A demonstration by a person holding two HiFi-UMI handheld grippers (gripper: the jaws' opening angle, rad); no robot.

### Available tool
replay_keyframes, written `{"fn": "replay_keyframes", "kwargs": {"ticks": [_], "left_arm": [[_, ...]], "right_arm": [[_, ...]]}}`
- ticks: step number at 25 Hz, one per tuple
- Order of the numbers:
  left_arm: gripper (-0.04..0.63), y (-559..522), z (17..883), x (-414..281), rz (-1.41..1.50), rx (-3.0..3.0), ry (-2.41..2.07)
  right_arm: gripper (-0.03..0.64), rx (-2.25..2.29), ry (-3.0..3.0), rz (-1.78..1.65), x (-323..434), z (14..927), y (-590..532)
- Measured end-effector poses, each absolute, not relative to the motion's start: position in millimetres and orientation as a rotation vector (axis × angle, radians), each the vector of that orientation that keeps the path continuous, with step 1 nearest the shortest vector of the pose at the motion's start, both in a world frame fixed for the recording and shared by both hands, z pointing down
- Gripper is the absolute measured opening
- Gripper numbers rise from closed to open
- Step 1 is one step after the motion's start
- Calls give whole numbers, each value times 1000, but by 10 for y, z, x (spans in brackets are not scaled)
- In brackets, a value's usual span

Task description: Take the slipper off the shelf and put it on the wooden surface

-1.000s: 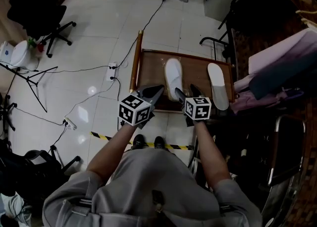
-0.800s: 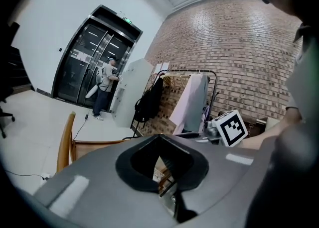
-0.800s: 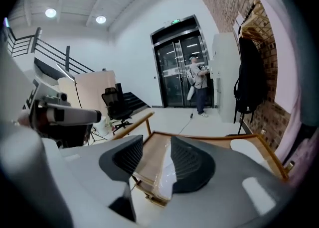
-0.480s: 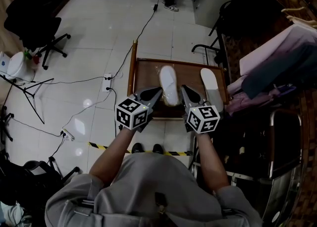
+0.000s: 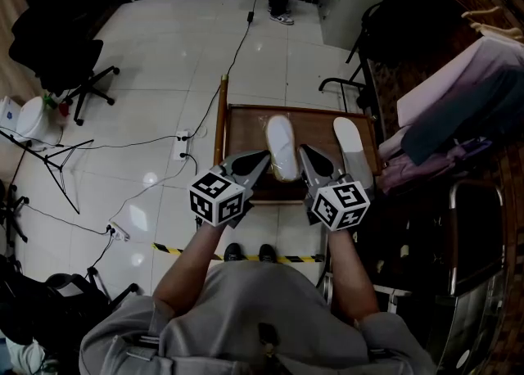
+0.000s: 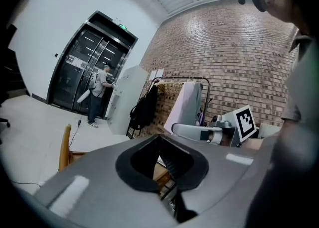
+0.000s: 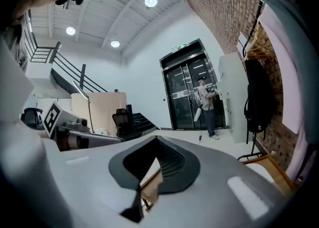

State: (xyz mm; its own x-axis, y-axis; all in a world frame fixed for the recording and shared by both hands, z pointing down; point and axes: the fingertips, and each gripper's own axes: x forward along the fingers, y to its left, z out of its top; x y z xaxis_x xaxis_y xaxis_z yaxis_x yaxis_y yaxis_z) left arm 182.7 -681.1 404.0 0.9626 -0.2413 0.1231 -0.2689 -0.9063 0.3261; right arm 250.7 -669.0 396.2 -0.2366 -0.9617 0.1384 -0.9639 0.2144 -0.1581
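Note:
Two white slippers lie on the low wooden surface (image 5: 315, 129) in the head view: one (image 5: 281, 144) near its middle, the other (image 5: 350, 140) at its right end. My left gripper (image 5: 262, 157) hovers at the near edge, just left of the middle slipper's heel, jaws together and empty. My right gripper (image 5: 304, 153) is just right of that heel, also shut with nothing between its jaws. Each gripper view shows closed jaws: the left gripper (image 6: 160, 140) and the right gripper (image 7: 155, 140). No shelf is in sight.
Clothes on a rack (image 5: 458, 95) crowd the right side. A cable (image 5: 233, 58) and a power strip (image 5: 183, 141) lie on the tiled floor to the left, with an office chair (image 5: 61, 33) farther off. Striped tape (image 5: 205, 249) crosses the floor by my feet. A person (image 6: 99, 90) stands at the far doors.
The right gripper's jaws, open a second ago, have shut on nothing. Both grippers have settled on either side of the middle slipper's heel.

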Motion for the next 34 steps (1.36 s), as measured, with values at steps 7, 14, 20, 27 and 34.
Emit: {"fn": "replay_keyframes", "kwargs": {"ticks": [7, 14, 20, 27, 34], "left_arm": [[-28, -6809, 3997, 1853, 90, 2760, -361], [-28, -6856, 3988, 1866, 91, 2765, -358], [-28, -6878, 3996, 1899, 101, 2768, -357], [-28, -6878, 4010, 1919, 106, 2773, -356], [-28, -6874, 4017, 1934, 108, 2776, -348]], "right_arm": [[-2, 1932, -2462, 367, 2527, 3983, -6727], [-2, 1929, -2488, 383, 2520, 3936, -6780], [-2, 1919, -2494, 390, 2532, 3929, -6801], [-2, 1922, -2496, 375, 2545, 3912, -6809], [-2, 1908, -2501, 384, 2519, 3939, -6802]]}}
